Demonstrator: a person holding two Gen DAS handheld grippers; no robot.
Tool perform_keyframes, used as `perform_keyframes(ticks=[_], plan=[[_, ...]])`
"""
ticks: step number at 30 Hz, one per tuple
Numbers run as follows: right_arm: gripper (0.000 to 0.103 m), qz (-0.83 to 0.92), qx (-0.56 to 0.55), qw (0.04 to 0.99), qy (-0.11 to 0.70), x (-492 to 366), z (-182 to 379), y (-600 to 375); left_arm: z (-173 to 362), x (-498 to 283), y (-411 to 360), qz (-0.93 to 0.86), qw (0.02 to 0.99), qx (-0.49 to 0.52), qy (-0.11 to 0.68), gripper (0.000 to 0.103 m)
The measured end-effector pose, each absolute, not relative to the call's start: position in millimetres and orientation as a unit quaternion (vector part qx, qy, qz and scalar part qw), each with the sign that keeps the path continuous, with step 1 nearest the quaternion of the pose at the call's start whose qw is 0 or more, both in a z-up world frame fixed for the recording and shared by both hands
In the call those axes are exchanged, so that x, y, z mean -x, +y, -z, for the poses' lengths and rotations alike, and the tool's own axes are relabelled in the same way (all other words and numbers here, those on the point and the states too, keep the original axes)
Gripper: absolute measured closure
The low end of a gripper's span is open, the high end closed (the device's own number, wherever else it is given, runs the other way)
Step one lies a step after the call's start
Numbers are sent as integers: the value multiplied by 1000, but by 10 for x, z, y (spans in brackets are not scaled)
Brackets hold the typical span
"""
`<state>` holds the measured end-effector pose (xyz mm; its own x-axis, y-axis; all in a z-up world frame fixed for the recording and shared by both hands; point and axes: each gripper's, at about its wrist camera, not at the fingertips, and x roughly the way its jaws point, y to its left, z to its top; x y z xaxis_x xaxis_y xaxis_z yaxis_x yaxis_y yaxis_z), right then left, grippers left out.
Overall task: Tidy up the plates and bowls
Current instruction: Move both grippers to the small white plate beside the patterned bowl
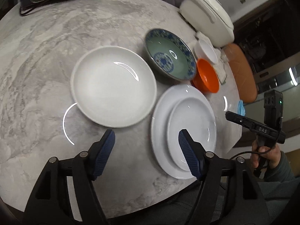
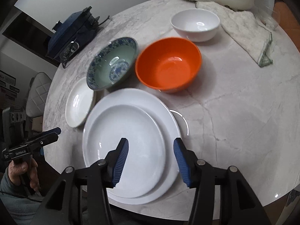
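left gripper wide, empty | right gripper wide over stacked plates

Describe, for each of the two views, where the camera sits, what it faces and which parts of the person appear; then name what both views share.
Left wrist: on the open left gripper, facing the deep plate and bowls; the right hand shows.
Right wrist: on the open right gripper, over the stacked plates; the left hand shows.
Shared: stacked plates, deep plate, patterned bowl, orange bowl, white bowl.
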<state>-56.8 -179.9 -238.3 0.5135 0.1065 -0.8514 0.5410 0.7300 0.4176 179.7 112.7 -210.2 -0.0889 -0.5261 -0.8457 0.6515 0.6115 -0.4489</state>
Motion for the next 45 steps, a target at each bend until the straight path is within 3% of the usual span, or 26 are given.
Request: perform_keyframes(ticks=[4, 6, 8, 10, 17, 21, 28, 35, 39, 41, 45], plan=[[49, 78, -343, 827, 438, 126, 2022, -1662, 2063, -2328, 1626, 382, 713, 6, 588, 28], [41, 44, -352, 832, 426, -131, 1915, -1544, 2052, -2539, 1845, 374, 725, 55, 576, 26], [31, 16, -362, 837, 410, -385, 1871, -1417, 1987, -2671, 1984, 375, 740, 70, 554, 4], [24, 5, -368, 836, 408, -599, 1891, -1296, 1923, -2718, 2018, 379, 755, 68, 530, 0], [25, -13, -394, 814, 427, -982, 2206, -1094, 2156, -2649, 1742, 377, 732, 10, 568, 2], [35, 0, -402, 799, 447, -1065, 2377, -1104, 2446, -2766, 1636, 360, 708, -19, 608, 3], [40, 42, -398, 784, 475, -1109, 2552, -1170, 2659, -2946, 1433, 387, 678, -42, 624, 11], [49, 71, -372, 773, 509, -1215, 2713, -1155, 2825, -3007, 1197, 387, 659, -93, 638, 34], [50, 81, -371, 767, 517, -1265, 2772, -1161, 2860, -3008, 1108, 396, 651, -103, 639, 38], [51, 81, -364, 769, 519, -1305, 2783, -1150, 2874, -3006, 1064, 402, 644, -102, 643, 57], [66, 82, -355, 770, 524, -1358, 2817, -1155, 2894, -2976, 998, 411, 635, -101, 647, 68]])
